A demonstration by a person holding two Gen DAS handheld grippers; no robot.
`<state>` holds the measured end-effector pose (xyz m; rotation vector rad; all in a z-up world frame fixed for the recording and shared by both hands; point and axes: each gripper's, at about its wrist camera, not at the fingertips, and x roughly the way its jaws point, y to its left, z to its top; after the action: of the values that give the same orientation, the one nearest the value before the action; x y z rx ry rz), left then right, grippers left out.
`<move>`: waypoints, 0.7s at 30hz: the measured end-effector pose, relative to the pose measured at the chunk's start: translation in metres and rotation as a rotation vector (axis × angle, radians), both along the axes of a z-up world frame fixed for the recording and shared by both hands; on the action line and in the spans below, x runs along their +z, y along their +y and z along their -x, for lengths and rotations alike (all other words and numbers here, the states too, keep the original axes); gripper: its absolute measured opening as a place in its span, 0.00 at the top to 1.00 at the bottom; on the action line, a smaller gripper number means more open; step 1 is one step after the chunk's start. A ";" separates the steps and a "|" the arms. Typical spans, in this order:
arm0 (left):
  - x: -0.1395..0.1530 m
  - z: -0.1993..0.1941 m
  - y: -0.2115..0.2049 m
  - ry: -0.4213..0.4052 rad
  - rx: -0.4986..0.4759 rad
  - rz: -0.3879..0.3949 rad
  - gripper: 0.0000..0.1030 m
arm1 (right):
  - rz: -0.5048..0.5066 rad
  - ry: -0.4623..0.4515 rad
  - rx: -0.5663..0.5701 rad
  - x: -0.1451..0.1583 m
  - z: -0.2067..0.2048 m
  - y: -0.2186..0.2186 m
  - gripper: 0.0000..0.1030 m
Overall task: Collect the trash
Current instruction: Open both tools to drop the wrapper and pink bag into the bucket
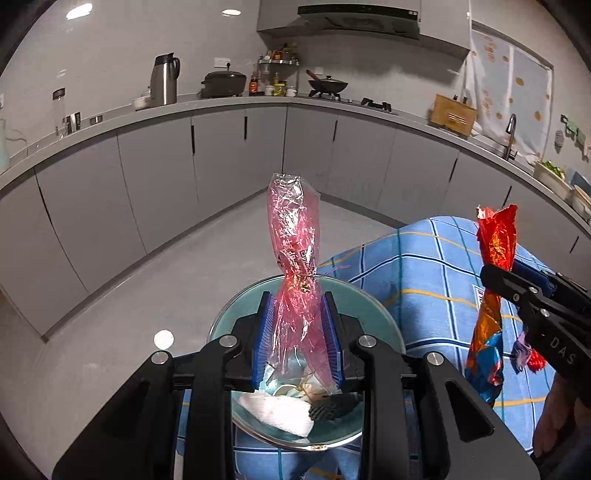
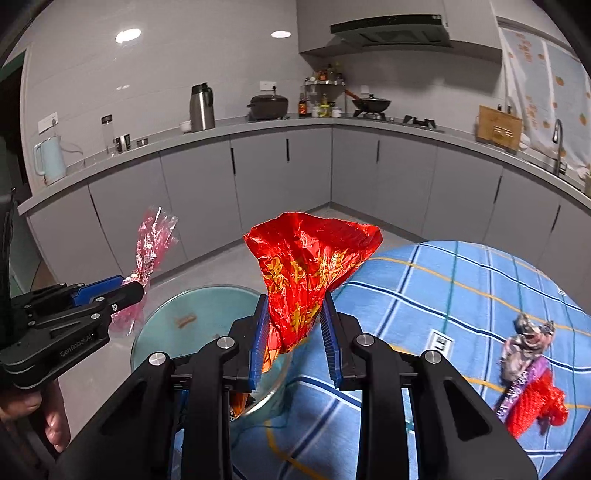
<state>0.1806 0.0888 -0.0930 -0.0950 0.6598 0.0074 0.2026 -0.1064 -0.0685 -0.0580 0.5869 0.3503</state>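
While both wrappers hang over the glass bowl (image 1: 369, 314) at the table's (image 1: 424, 258) edge: left gripper (image 1: 299, 306) clamps pink cellophane (image 1: 293, 229); right gripper (image 2: 293, 306) clamps red foil packet (image 2: 306, 266). Risk: light film drifting past the rim on release. Purple-red wrapper (image 2: 532, 380) remains uncollected.

Kitchen, L-shaped layout. Grey countertop (image 2: 258, 123) over flat grey cabinet doors (image 2: 195, 192) with dark vertical handles. Glossy pale wall (image 2: 147, 74) reflecting two ceiling lights (image 2: 127, 35). Grey floor (image 1: 155, 280). Range hood (image 2: 391, 31) above a hob carrying a dark wok (image 2: 371, 103). Steel thermos jug (image 2: 201, 107), pale blue kettle (image 2: 50, 158), wooden knife block (image 2: 498, 127), tap (image 2: 557, 144). Patterned curtain (image 2: 546, 74) at right.
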 end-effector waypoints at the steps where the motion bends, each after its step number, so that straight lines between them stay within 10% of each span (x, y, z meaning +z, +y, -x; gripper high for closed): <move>1: -0.002 -0.001 0.003 0.003 0.003 0.003 0.73 | 0.002 0.002 0.007 -0.001 -0.002 0.003 0.73; 21: -0.039 -0.023 0.016 0.088 0.026 0.016 0.69 | 0.036 0.063 0.121 -0.030 -0.048 0.050 0.63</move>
<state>0.2031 0.1046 -0.1316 -0.1190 0.7464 0.0313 0.2507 -0.0567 -0.0989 -0.1173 0.6539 0.4602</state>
